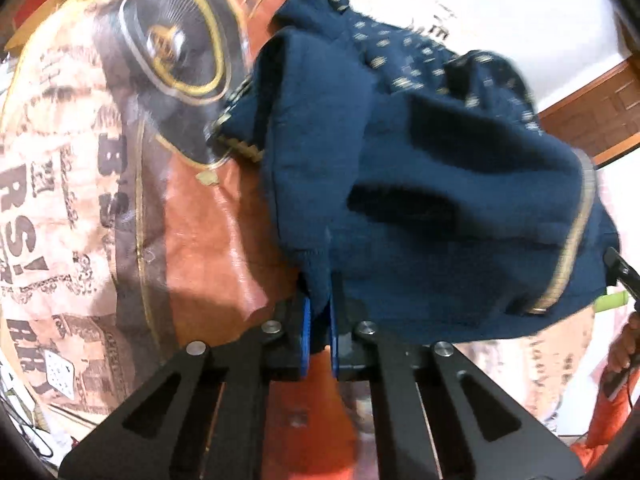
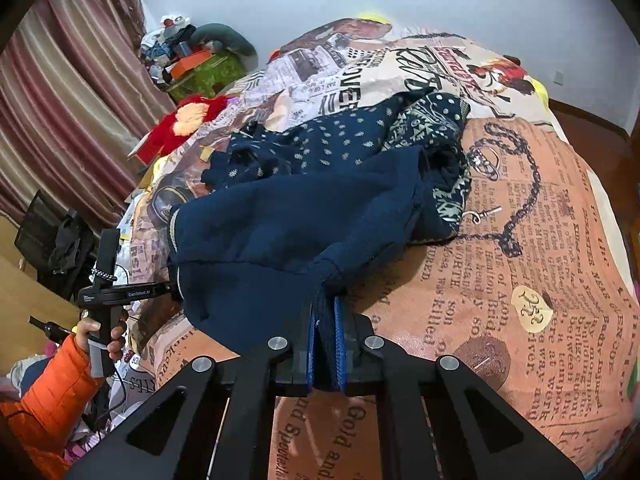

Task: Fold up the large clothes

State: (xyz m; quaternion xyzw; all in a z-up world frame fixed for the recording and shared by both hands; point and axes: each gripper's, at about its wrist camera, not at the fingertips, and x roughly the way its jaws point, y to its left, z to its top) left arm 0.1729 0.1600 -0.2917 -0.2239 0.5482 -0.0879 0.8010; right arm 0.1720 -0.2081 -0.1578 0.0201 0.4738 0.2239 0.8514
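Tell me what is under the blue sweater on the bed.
Under the blue sweater lies the printed bedspread, visible all around it. The part directly beneath is covered, so anything lying there cannot be seen.

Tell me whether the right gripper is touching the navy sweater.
Touching. The right wrist view shows the right gripper shut on a bunched edge of the navy sweater, knit pinched between its blue pads.

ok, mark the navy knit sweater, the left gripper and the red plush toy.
navy knit sweater (image 2: 304, 216), right wrist view, plain inner fabric.
left gripper (image 1: 318, 330), left wrist view, between blue pads shut on fabric.
red plush toy (image 2: 180, 126), right wrist view, red fur.
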